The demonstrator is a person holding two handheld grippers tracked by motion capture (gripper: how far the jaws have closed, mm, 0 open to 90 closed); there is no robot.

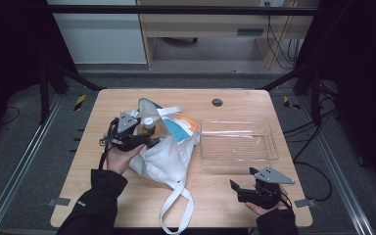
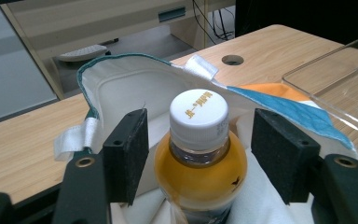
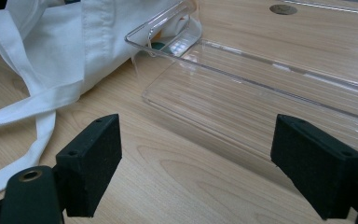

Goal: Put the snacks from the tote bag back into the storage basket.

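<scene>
On tabletop (image 1: 215,196): 1 white cloth bag (image 1: 166,159) w/ teal trim, 1 bottle (image 2: 200,172) of orange liquid w/ white cap (image 2: 199,113), 1 clear plastic tray (image 1: 239,142), 2 grippers. One round hole in tabletop near far edge.

Left gripper (image 2: 200,154) at bag mouth, fingers (image 2: 127,154) well apart, either side of bottle shoulder just below cap. Small gap each side in left gripper view; contact w/ bottle can't tell. Bottle upright, standing in open bag, cap poking above fabric. Something orange w/ teal edge behind bottle, partly covered by bag.

Right gripper (image 1: 242,188) near front-right of tabletop, held low by right hand (image 1: 264,208). Fingers (image 3: 93,163) spread wide, holding nothing, pointing toward tray's near wall; bare wood between.

Tray empty, just right of bag, one corner touching or v. close to bag fabric in right gripper view. Bag straps (image 1: 176,205) trailing toward front edge, one loop reaching it.

Open room: bare wood front-centre between straps and right gripper, far-left corner, strip along far edge. Tray's right wall near tabletop's right edge.
</scene>
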